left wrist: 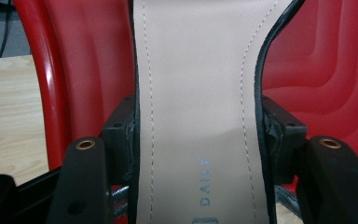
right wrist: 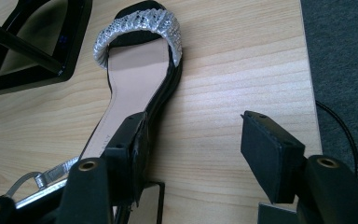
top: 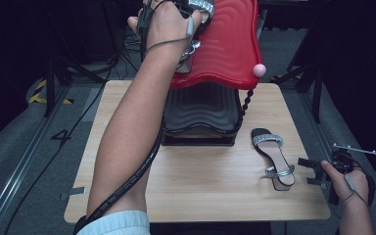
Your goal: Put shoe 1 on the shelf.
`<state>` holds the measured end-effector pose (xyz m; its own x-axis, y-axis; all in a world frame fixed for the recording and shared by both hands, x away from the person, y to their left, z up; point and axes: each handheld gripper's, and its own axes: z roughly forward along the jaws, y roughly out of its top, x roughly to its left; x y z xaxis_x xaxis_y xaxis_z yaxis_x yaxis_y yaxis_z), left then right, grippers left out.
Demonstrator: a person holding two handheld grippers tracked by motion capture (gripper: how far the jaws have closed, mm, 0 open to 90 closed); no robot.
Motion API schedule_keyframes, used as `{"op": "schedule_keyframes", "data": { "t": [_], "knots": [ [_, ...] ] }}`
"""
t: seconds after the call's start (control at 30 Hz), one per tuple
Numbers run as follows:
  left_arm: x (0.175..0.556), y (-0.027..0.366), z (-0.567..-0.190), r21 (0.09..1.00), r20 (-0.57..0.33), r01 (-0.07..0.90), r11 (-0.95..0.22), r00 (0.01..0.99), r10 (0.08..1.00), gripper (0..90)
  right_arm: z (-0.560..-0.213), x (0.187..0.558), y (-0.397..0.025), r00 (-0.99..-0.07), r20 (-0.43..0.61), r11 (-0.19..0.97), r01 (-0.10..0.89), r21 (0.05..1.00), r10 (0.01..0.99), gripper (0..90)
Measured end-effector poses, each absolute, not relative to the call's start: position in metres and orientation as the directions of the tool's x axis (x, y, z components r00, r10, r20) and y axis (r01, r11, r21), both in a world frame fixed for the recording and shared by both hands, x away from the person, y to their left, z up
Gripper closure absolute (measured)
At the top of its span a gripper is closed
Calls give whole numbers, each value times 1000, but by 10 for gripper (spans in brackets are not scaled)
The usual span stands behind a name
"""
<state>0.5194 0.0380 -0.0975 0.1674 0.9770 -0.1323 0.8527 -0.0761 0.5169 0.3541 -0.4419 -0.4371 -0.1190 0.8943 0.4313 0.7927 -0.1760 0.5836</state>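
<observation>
A black sandal [left wrist: 196, 93] with a beige insole is clamped across its width by my left gripper [left wrist: 196, 130]. My left hand holds it high against the red wavy top shelf [top: 230, 44], and the sandal's silver strap [top: 203, 6] shows above the hand. Its twin sandal [top: 272, 156] lies flat on the table at the right, silver toe band pointing away. My right gripper [top: 313, 171] hovers open just right of that sandal's heel. In the right gripper view its left finger [right wrist: 130, 154] overlaps the sandal's [right wrist: 135, 79] edge, and bare wood lies between the jaws.
The red shelf sits on a black two-tier rack [top: 203, 110] at the back middle of the wooden table [top: 200, 196]. A pink ball [top: 259, 70] caps the shelf's front right corner. Dark floor and stands surround the table.
</observation>
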Motion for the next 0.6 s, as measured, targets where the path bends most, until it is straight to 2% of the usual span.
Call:
{"op": "schedule_keyframes", "data": {
  "t": [0.53, 0.6],
  "knots": [
    [519, 42, -105, 516, -148, 854, -73, 172, 974, 417, -438, 355, -441, -126, 439, -174, 796, 580, 889, 417],
    [517, 42, -105, 516, -127, 853, -73, 161, 979, 417, -439, 356, -441, -127, 438, -172, 796, 580, 890, 417]
  ]
}}
